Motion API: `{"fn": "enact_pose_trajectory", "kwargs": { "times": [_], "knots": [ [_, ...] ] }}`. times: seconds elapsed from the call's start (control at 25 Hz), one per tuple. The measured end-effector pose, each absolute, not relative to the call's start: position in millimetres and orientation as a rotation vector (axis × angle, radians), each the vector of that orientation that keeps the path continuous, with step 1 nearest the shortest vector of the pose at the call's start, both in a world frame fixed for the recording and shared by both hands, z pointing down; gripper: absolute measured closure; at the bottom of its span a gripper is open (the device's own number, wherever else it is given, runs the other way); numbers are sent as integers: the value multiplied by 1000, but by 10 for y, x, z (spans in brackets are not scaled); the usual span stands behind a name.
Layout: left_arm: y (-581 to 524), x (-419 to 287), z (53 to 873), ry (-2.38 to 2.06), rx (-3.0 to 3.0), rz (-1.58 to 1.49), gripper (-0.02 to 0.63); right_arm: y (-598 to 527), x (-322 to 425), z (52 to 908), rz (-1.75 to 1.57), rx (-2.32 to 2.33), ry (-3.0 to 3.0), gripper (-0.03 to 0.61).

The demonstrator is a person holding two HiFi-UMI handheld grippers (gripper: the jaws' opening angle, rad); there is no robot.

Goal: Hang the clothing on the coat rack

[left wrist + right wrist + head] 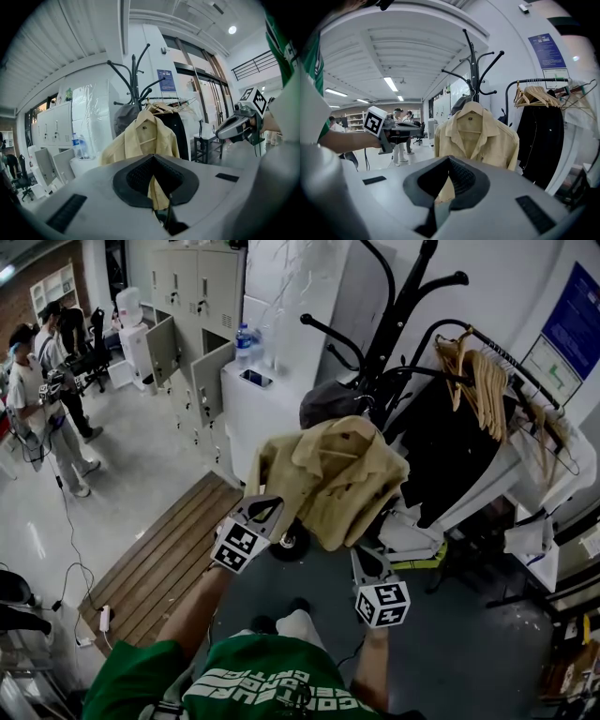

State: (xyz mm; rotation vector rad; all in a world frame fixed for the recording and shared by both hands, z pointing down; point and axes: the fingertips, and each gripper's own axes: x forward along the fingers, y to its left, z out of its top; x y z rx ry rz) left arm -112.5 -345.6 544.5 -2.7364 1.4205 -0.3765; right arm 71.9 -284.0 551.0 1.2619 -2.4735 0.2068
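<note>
A beige shirt (328, 479) hangs on a hanger from the black coat rack (398, 315), collar up and sleeves down. The left gripper (265, 510) is shut just off the shirt's lower left edge; the right gripper view shows it (421, 129) clear of the sleeve, holding nothing. The right gripper (367, 559) is shut below the hem, and the left gripper view shows it (218, 133) apart from the cloth. In each gripper's own view the jaws (152, 159) (447, 159) meet at the tips. The shirt (145, 138) (478, 136) shows beyond and through the slit behind them.
A garment rail with wooden hangers (483, 371) and a black garment (441, 446) stands right of the rack. A wooden bench (169, 554) lies at lower left. Behind it are grey lockers (192, 296) and a white cabinet with a water bottle (246, 343). People (37, 399) stand far left.
</note>
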Motion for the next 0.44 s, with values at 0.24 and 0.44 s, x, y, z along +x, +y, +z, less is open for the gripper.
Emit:
{"fn": "enact_pose_trajectory", "kwargs": {
  "times": [0.24, 0.44],
  "knots": [
    [-3421, -1141, 5469, 1428, -2739, -378, 609, -2811, 701, 5531, 202, 1252, -2470, 569],
    [-3401, -1125, 5484, 1428, -2741, -374, 609, -2797, 703, 5547, 196, 1249, -2469, 569]
  ]
}}
